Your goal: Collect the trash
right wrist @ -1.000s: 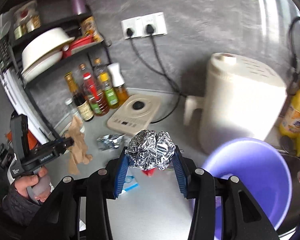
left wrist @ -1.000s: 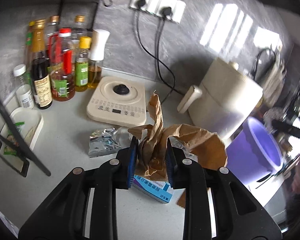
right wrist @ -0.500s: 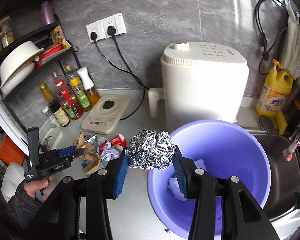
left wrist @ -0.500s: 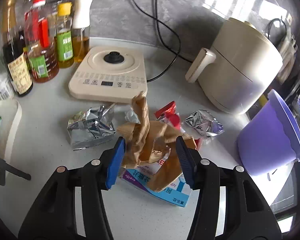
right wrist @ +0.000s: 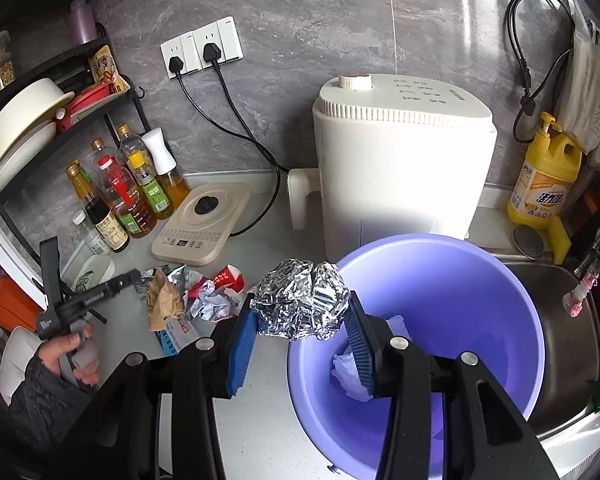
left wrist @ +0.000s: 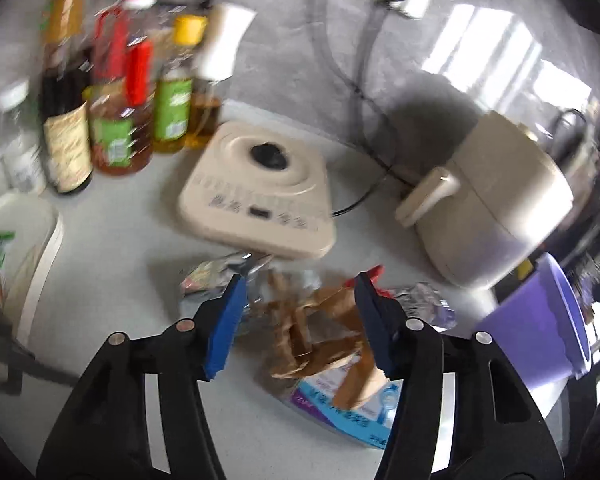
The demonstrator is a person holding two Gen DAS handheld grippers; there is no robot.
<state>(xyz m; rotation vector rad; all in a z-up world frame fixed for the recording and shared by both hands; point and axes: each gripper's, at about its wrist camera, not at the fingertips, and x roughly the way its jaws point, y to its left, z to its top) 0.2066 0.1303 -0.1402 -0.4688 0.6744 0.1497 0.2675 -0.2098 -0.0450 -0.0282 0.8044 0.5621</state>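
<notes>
Evidently a crumpled foil ball (right wrist: 300,306) is clamped in the right gripper (right wrist: 300,334) at the purple bucket's (right wrist: 512,280) near rim, so release over it is called for, while farther off brown paper (left wrist: 320,332) lies unpressed between the left gripper's (left wrist: 300,322) opening jaws.

The left gripper (left wrist: 298,322) jaws are opening; the brown paper (left wrist: 320,336), earlier clamped, now lies loose on the blue box (left wrist: 340,408). The foil ball (right wrist: 300,304) now hangs over the purple bucket (right wrist: 480,264).

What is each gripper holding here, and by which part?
Right gripper clamps the foil ball by its sides. Left gripper, jaws opening, holds nothing; brown paper lies between them.
</notes>
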